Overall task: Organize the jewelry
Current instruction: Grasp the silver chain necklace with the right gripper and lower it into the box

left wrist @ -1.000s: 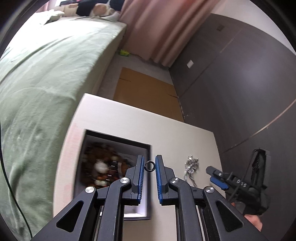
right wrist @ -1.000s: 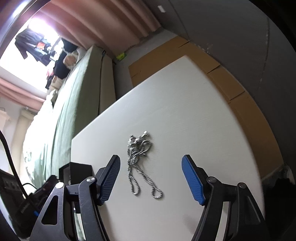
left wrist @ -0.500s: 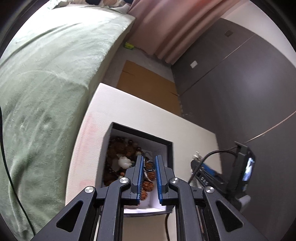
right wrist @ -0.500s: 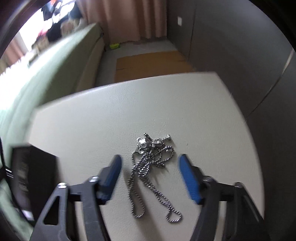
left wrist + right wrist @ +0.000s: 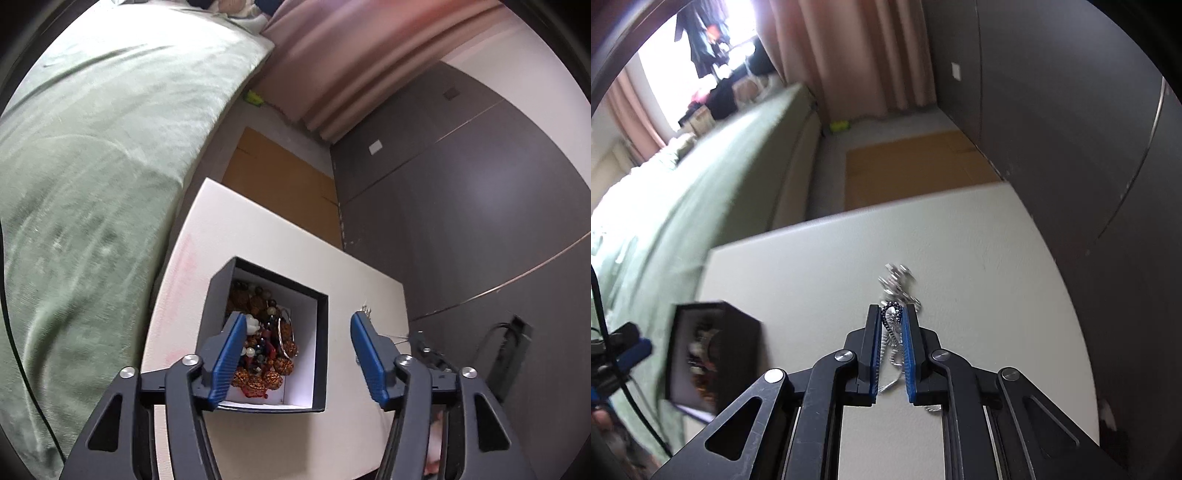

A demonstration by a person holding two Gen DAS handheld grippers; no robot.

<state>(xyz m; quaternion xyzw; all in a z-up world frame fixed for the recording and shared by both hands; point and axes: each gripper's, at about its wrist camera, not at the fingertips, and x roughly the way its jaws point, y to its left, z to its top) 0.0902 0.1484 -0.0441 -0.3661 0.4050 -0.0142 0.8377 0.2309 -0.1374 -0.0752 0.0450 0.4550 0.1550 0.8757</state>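
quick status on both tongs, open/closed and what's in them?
Left tongs: open, holding nothing, above the jewelry box.
Right tongs: closed on the silver chain necklace on the white table.

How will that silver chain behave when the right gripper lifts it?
The chain will likely hang limp, since it lies in loose tangled loops. It may slip, as the right gripper pinches only a thin strand. The bunched end probably drags across the table first.
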